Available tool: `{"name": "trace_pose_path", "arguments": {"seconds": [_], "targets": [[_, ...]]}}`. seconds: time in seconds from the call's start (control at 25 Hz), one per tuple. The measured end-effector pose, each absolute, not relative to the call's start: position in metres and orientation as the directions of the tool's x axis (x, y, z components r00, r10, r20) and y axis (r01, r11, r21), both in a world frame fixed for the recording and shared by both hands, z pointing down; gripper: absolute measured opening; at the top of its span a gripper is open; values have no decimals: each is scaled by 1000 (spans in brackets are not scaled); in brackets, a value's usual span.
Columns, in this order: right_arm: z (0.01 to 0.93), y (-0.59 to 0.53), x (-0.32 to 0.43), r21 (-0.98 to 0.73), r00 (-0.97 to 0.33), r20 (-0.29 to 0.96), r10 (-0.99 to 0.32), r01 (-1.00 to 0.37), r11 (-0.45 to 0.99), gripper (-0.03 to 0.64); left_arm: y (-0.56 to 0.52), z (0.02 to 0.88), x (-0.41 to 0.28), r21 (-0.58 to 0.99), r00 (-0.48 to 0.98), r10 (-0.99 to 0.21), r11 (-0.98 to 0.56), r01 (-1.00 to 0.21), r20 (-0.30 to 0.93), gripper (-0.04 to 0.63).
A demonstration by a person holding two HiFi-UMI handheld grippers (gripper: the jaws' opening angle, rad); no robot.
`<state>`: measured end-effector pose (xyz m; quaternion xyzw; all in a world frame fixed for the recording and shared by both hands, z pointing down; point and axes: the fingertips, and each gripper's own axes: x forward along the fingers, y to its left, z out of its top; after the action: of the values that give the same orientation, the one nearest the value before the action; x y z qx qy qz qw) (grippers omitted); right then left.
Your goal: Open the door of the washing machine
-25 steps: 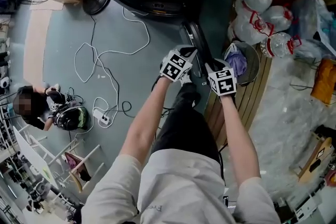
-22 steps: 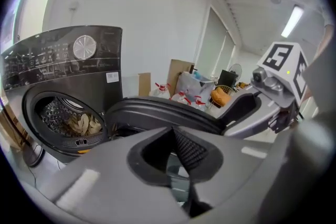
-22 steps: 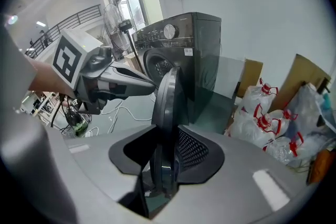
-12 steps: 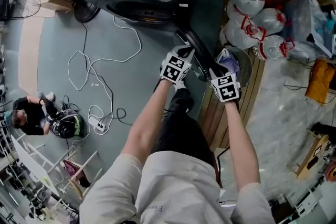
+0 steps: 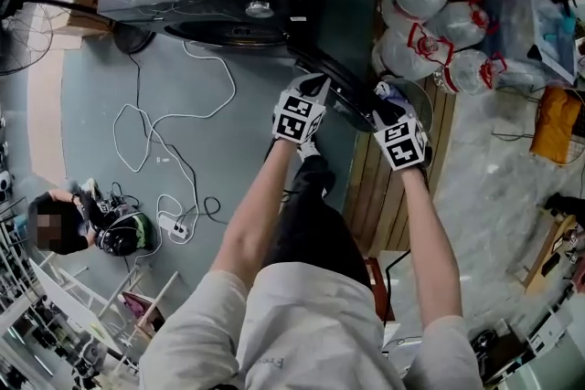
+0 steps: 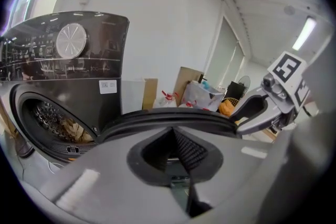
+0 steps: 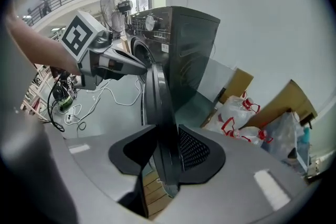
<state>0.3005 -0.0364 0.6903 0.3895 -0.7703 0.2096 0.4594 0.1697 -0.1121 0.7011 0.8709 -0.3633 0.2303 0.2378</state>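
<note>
Gripping door rim with right gripper, clamped tight; left gripper clenched empty beside it. Likely heavy, rigid, slick; outer edge best hold.

Door left of bags; clothes prob. in drum.
</note>
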Motion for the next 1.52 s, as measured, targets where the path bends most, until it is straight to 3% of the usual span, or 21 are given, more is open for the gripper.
{"name": "trace_pose_path", "arguments": {"seconds": [0.28, 0.88, 1.52], "targets": [[692, -65, 330, 96, -222, 882, -416, -779, 620, 121, -127, 700, 190, 252, 633, -511, -626, -738, 582, 58], [697, -63, 331, 67, -240, 899, -366, -751, 657, 123, -125, 704, 190, 292, 666, -462, -646, -705, 586, 58], [699, -53, 324, 19, -286, 916, -283, -672, 741, 123, -123, 701, 184, 298, 601, -524, -551, -780, 604, 58]]}}
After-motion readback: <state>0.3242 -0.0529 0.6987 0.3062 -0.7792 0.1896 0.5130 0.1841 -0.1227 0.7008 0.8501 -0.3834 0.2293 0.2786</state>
